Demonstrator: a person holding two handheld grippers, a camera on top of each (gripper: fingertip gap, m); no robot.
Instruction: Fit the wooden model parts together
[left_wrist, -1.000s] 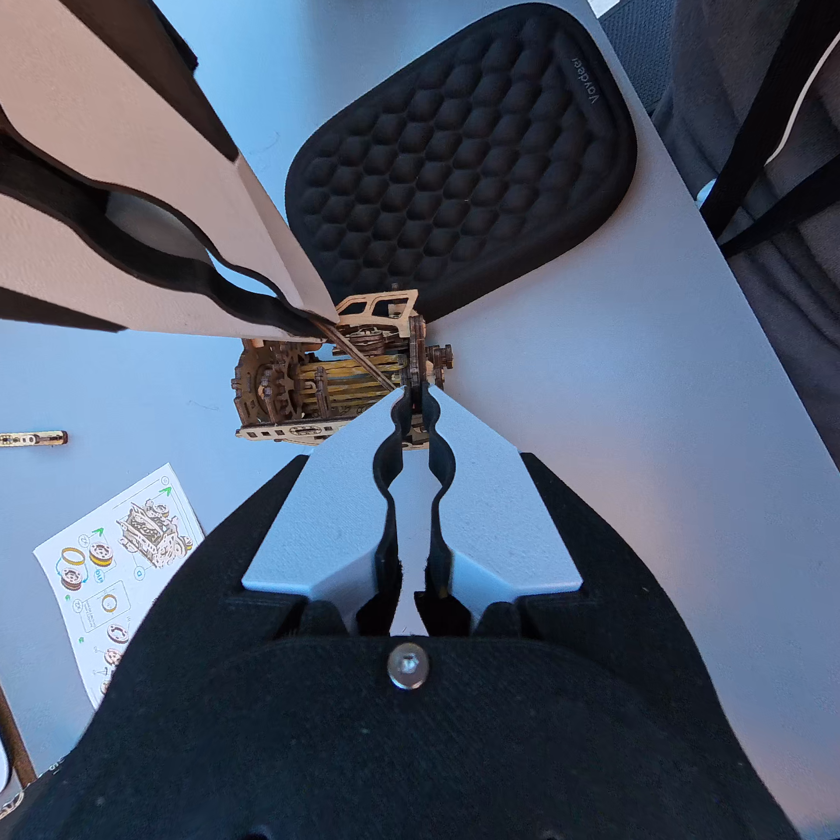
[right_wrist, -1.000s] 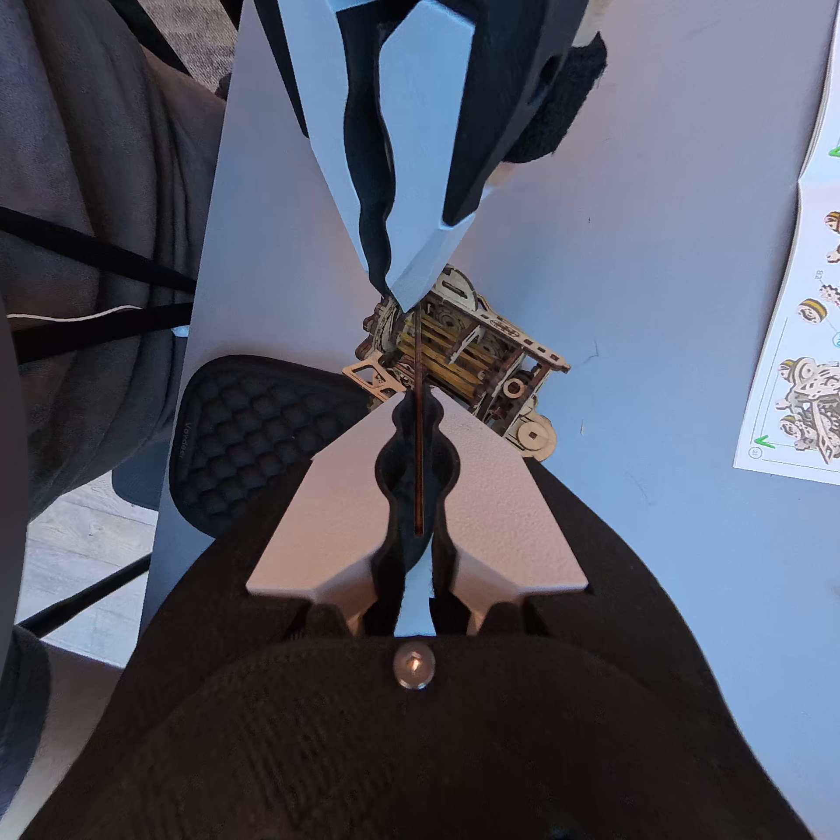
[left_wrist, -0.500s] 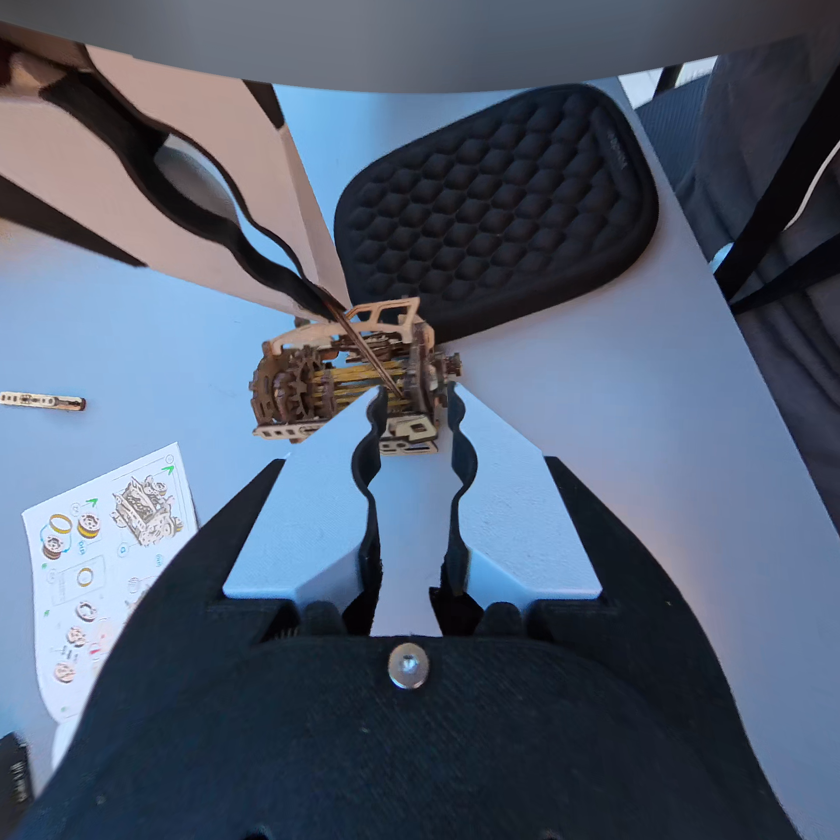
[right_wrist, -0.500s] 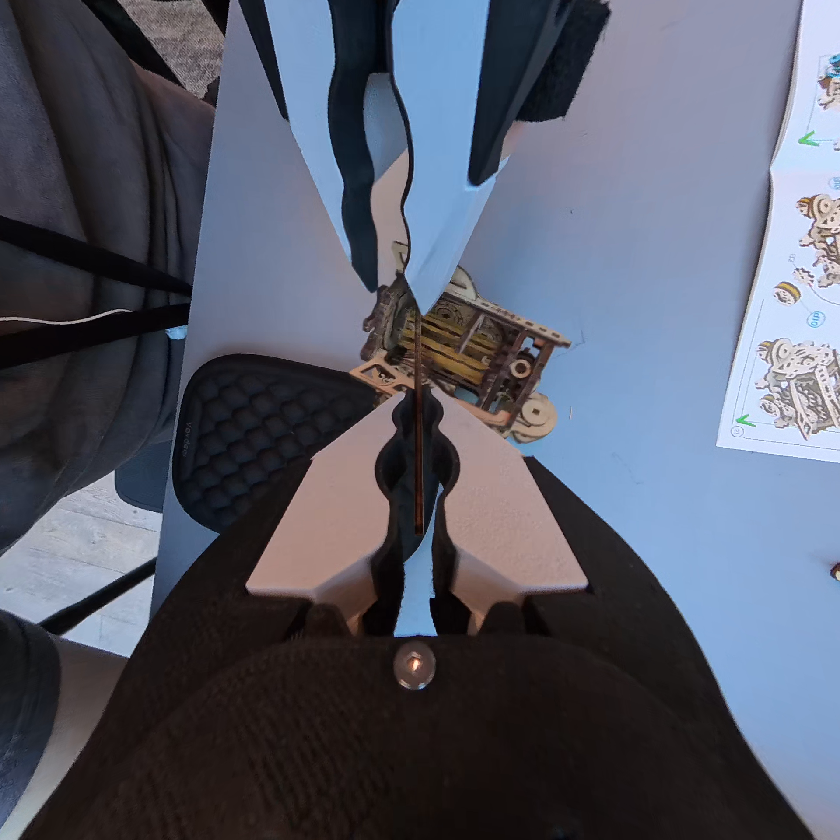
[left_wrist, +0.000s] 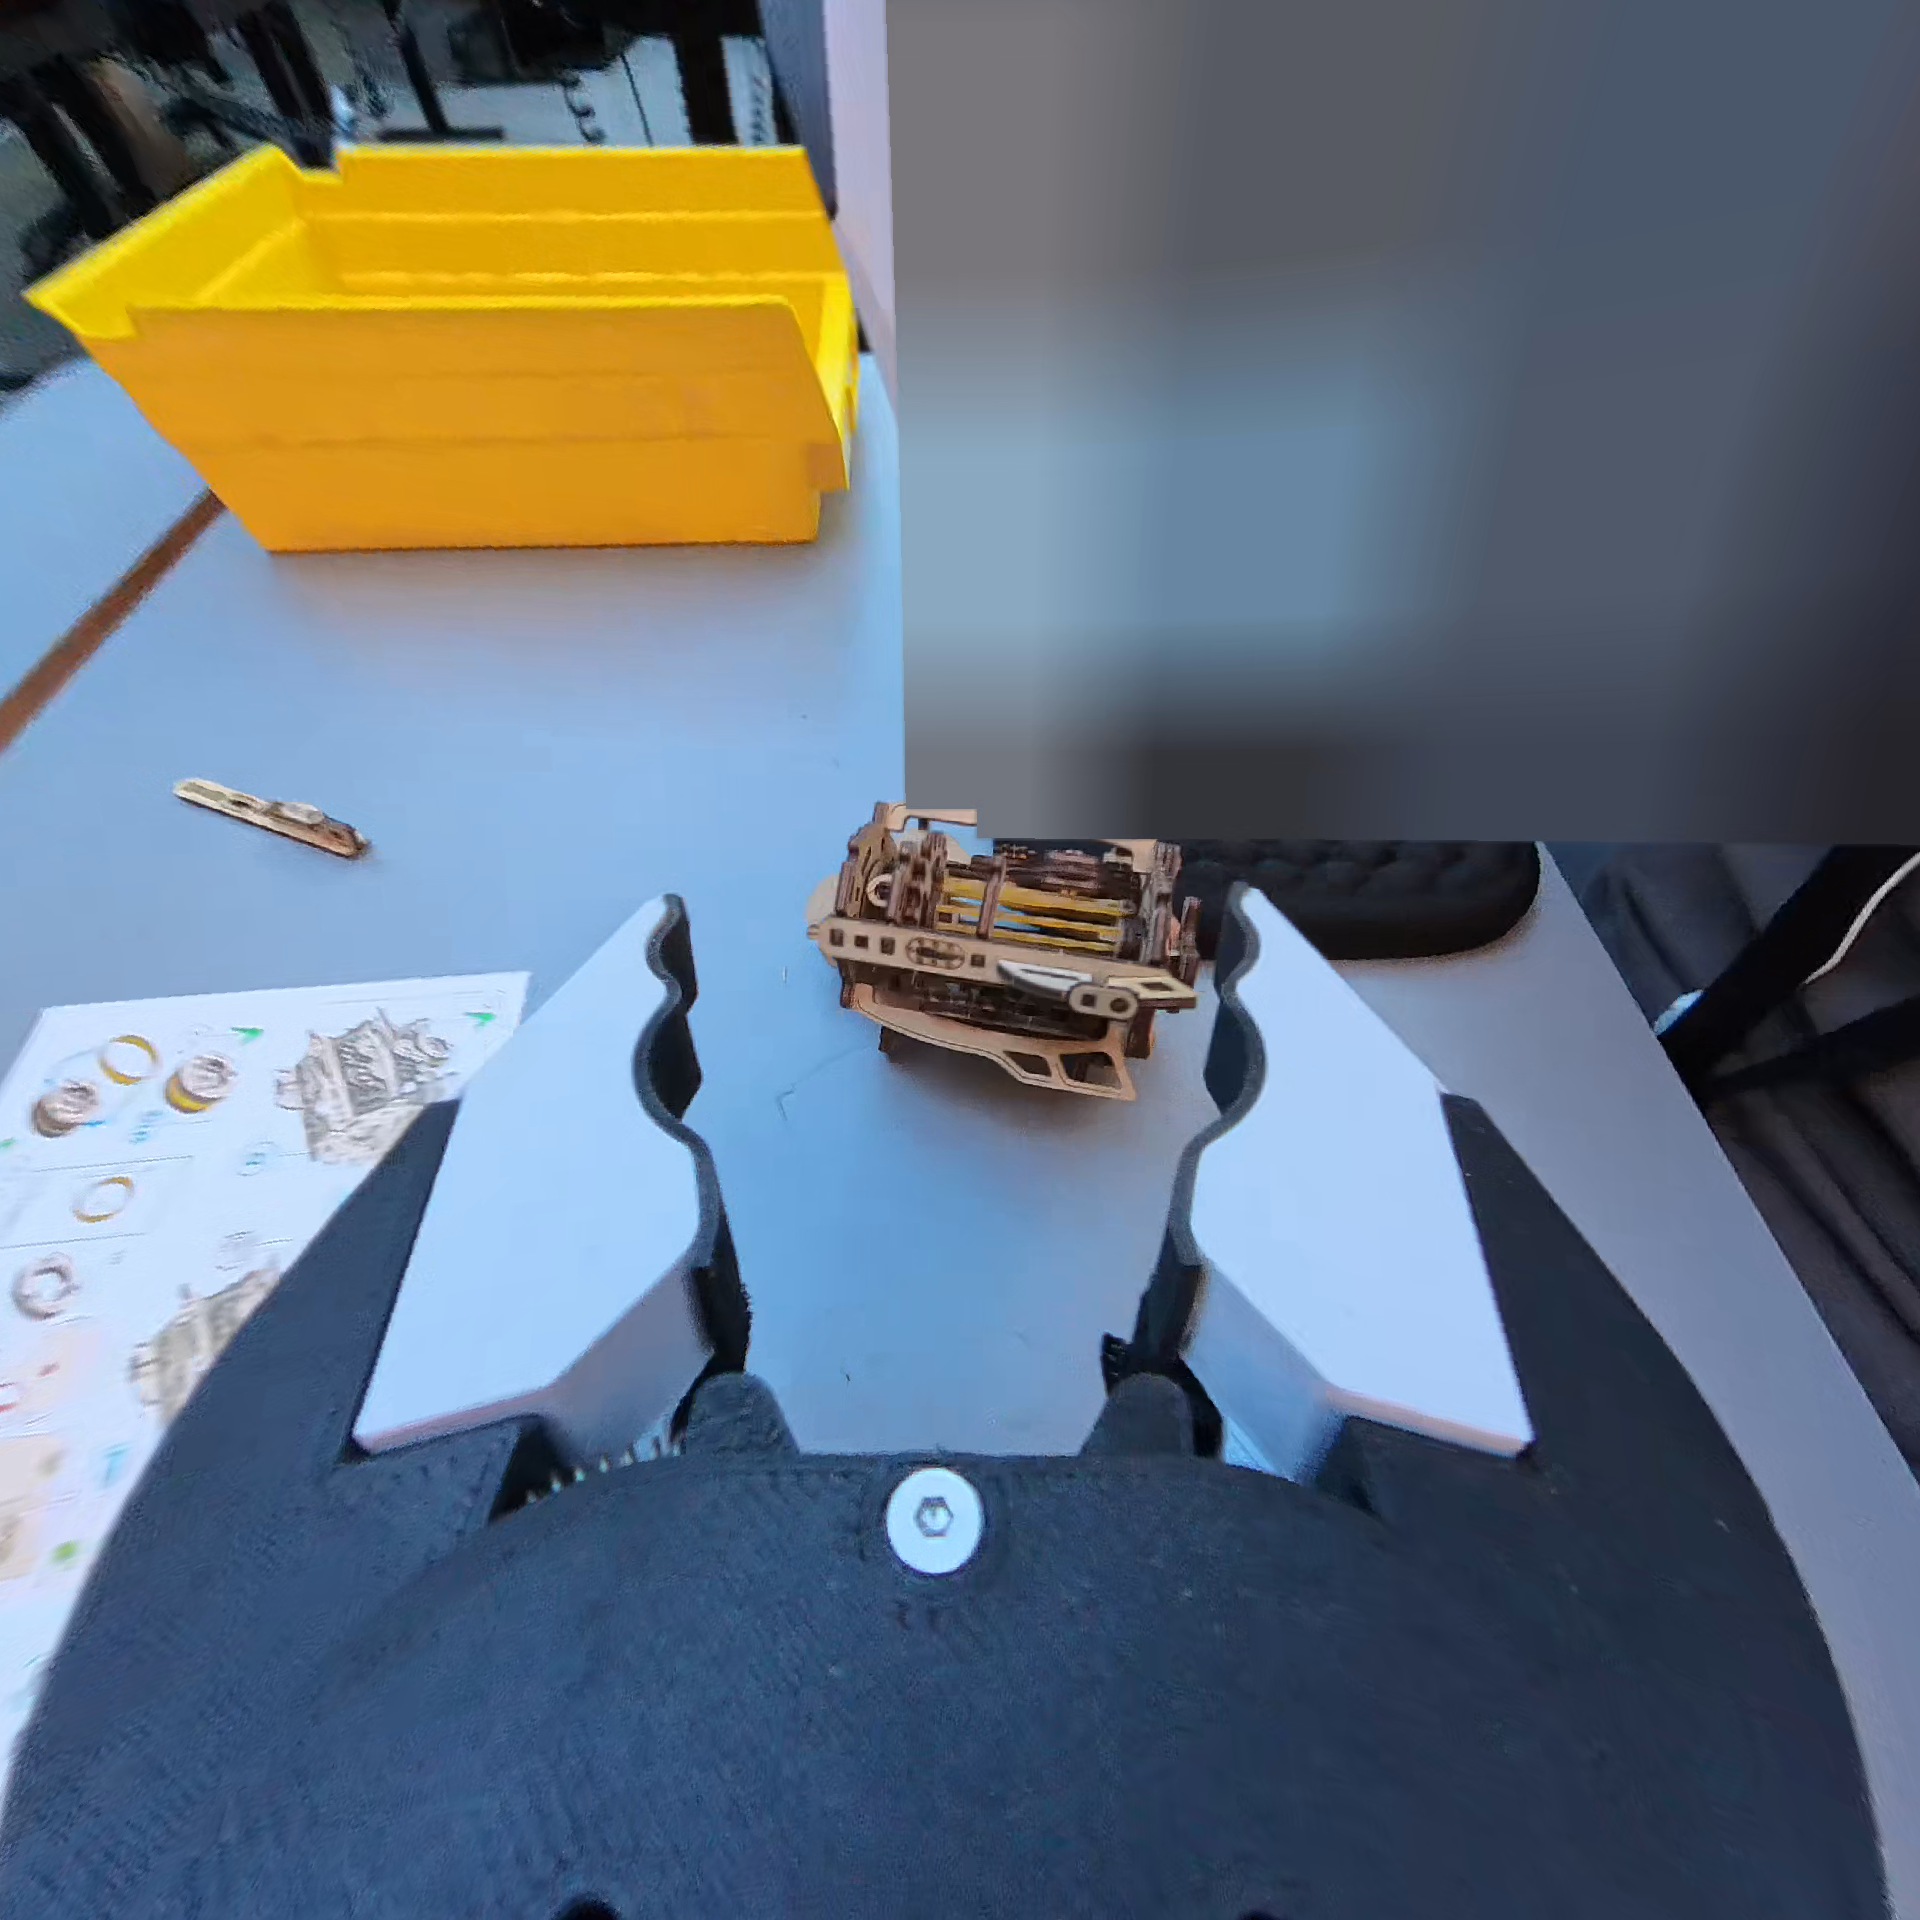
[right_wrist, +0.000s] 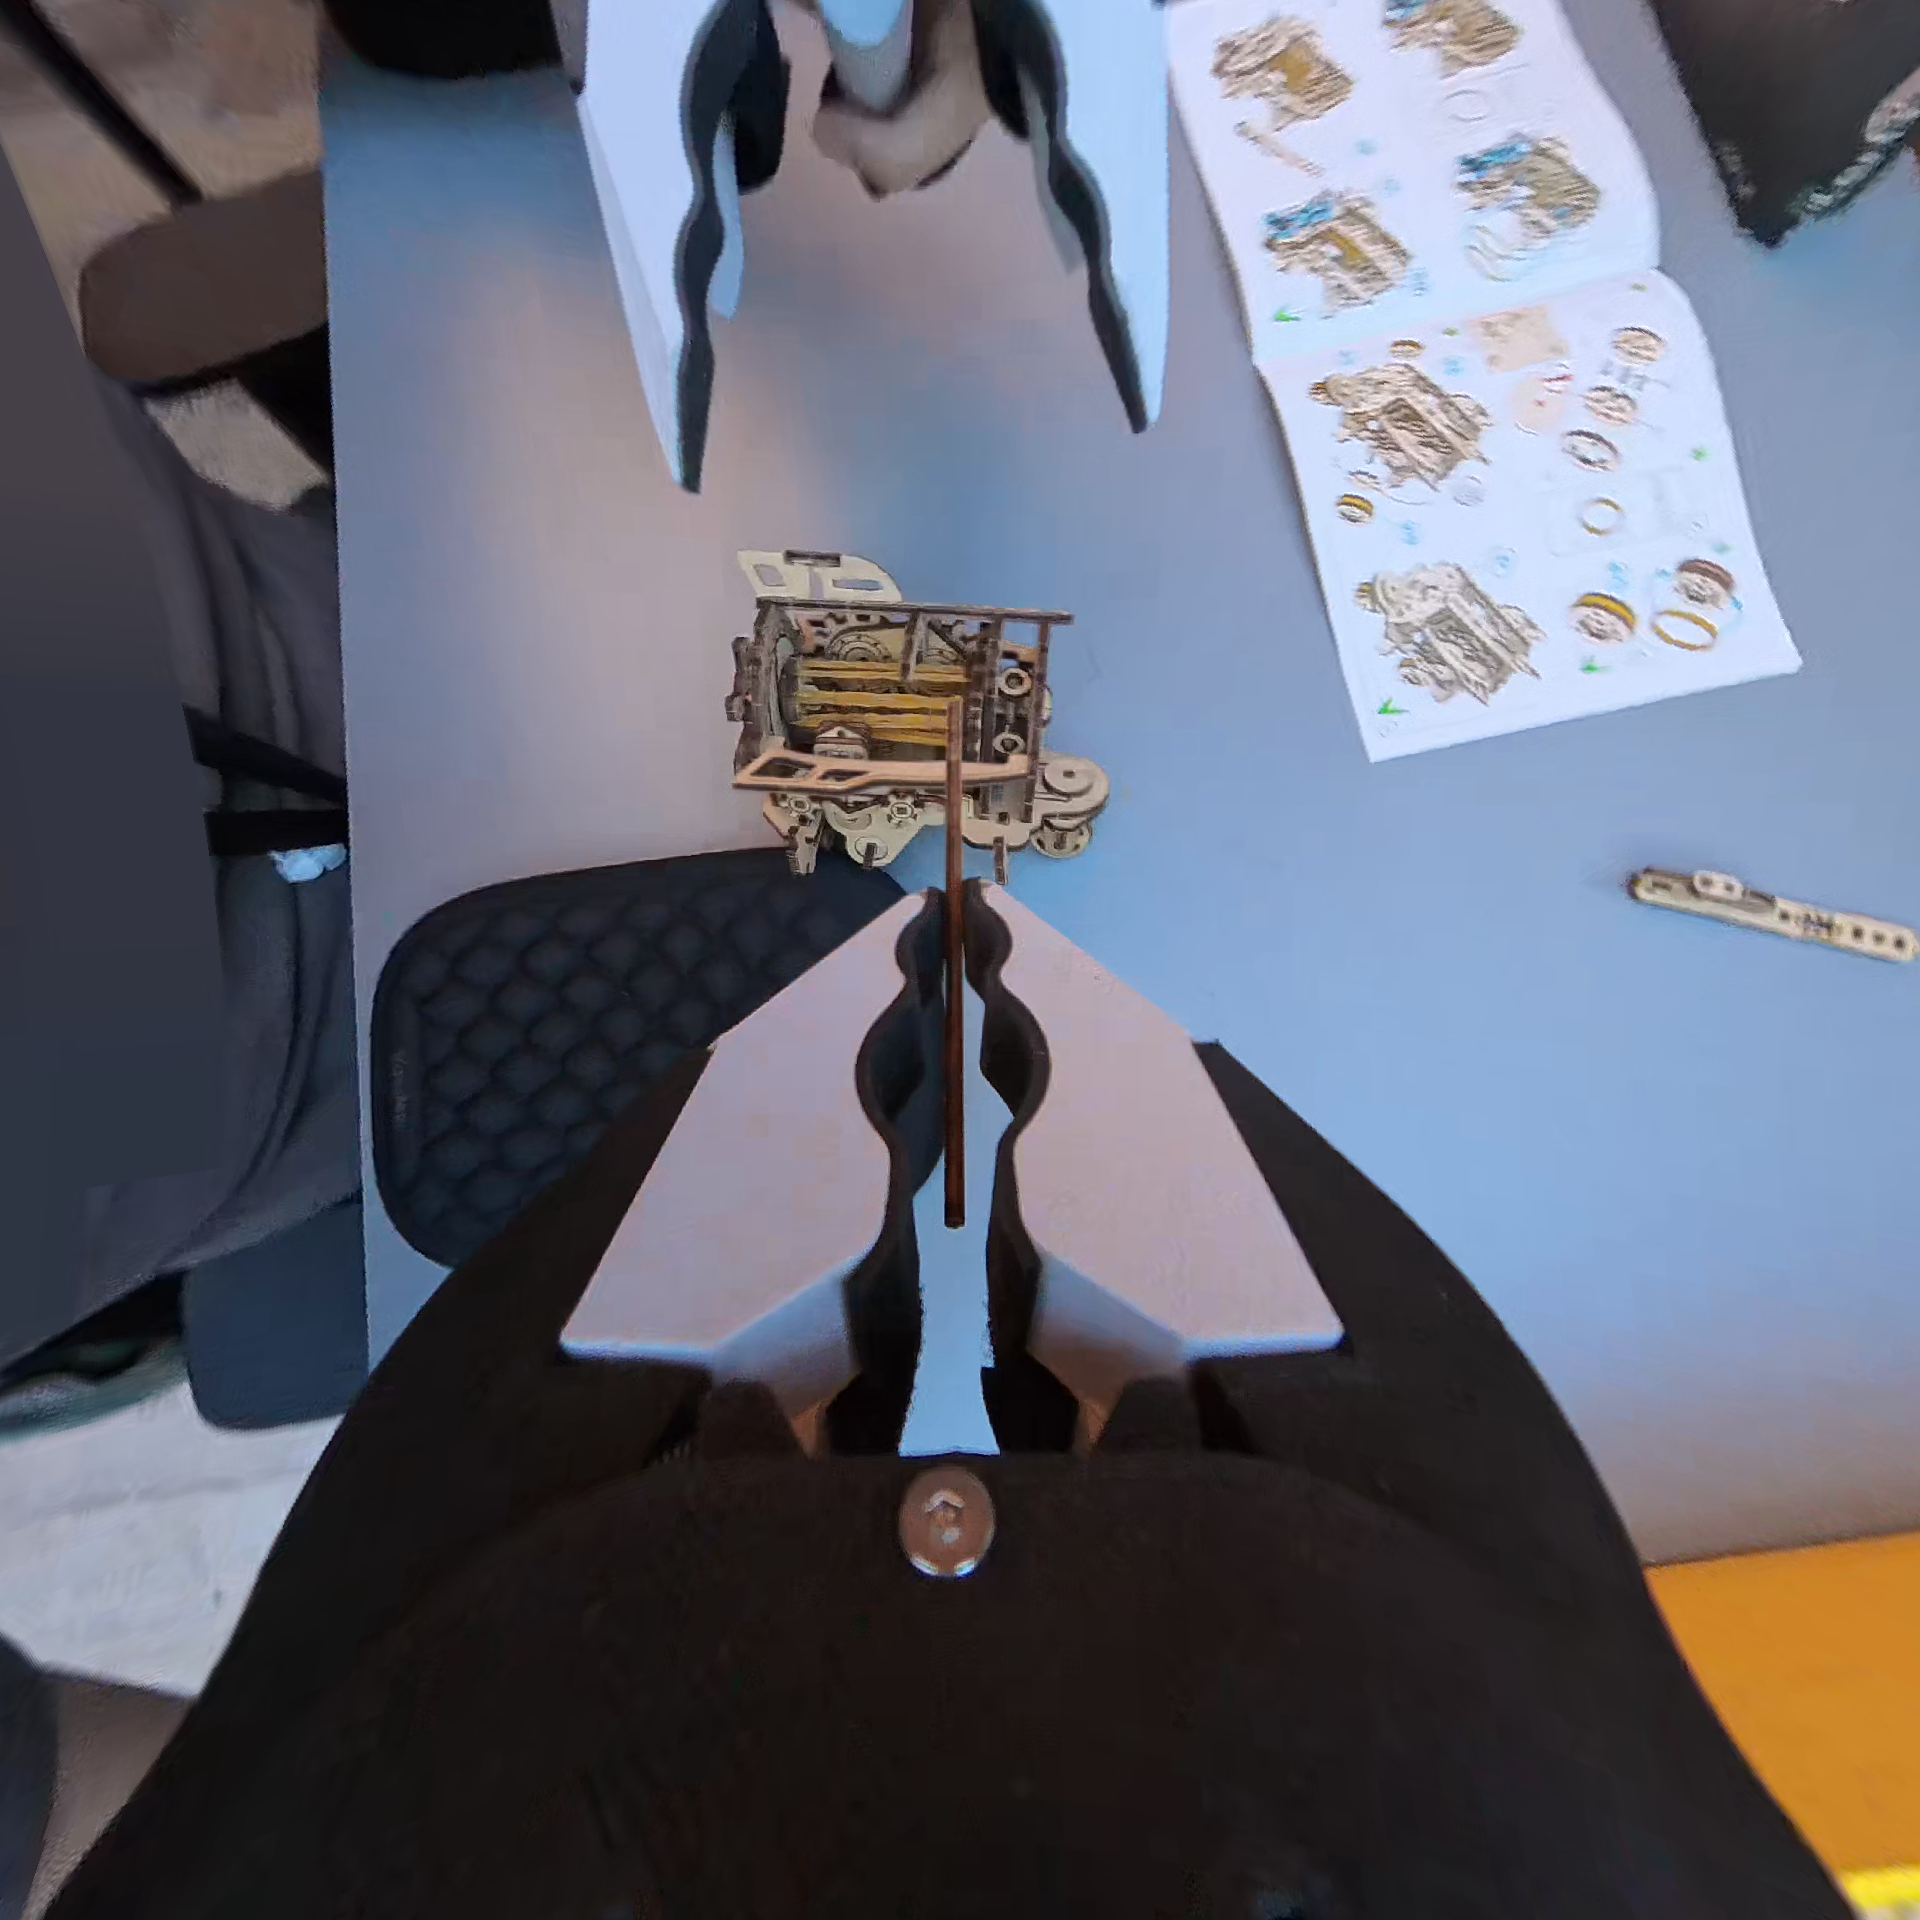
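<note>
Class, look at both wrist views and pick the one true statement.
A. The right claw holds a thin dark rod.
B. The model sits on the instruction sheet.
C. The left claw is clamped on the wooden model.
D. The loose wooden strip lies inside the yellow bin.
A: the right claw is pinched shut on the thin dark rod, whose tip points at the wooden model; the left claw is wide open and holds nothing.

The left gripper (left_wrist: 951, 997) has its fingers (left_wrist: 582, 1132) spread wide apart, holding nothing, tips angled down toward the tabletop. The right gripper (right_wrist: 954, 904) has its fingers (right_wrist: 800, 1132) closed together, pinching a thin rod (right_wrist: 954, 935).
</note>
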